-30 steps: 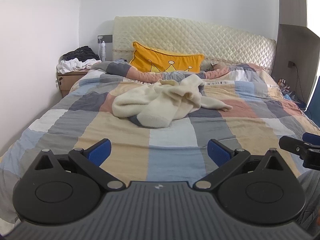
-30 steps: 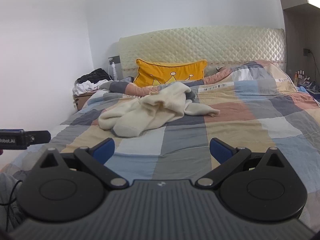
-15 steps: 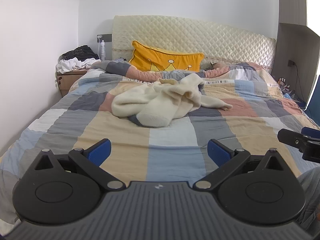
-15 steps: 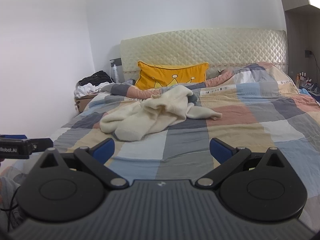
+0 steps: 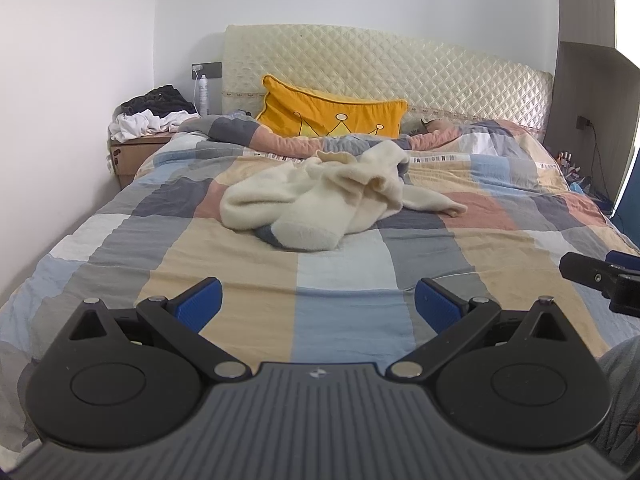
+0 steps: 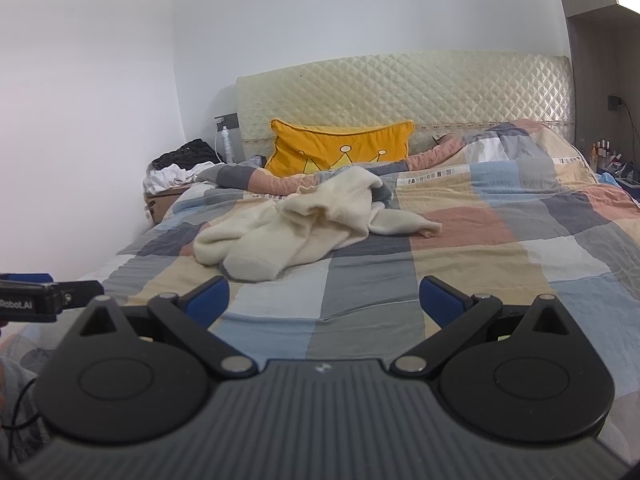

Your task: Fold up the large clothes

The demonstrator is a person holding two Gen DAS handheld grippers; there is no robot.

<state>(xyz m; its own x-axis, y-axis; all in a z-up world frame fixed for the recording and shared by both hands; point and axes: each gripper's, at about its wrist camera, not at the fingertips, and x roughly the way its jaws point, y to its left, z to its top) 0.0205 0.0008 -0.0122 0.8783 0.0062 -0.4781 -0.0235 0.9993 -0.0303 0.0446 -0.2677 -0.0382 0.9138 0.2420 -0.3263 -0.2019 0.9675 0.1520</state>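
Observation:
A cream fleece garment [image 5: 320, 200] lies crumpled in the middle of the bed, one sleeve stretched to the right; it also shows in the right wrist view [image 6: 296, 224]. My left gripper [image 5: 318, 306] is open and empty, above the foot of the bed, well short of the garment. My right gripper [image 6: 324, 300] is open and empty too, at a similar distance. The right gripper's tip shows at the right edge of the left wrist view [image 5: 600, 280], and the left gripper's tip shows at the left edge of the right wrist view [image 6: 48, 298].
The bed has a checked quilt [image 5: 340, 280] in blue, grey, beige and pink. A yellow crown pillow [image 5: 332, 114] leans on the quilted headboard [image 5: 400, 68]. A nightstand [image 5: 132, 148] at the back left carries piled clothes. A wall runs along the left.
Both grippers have drifted slightly, and the view has tilted a little upward. The garment has not moved. Both stay open.

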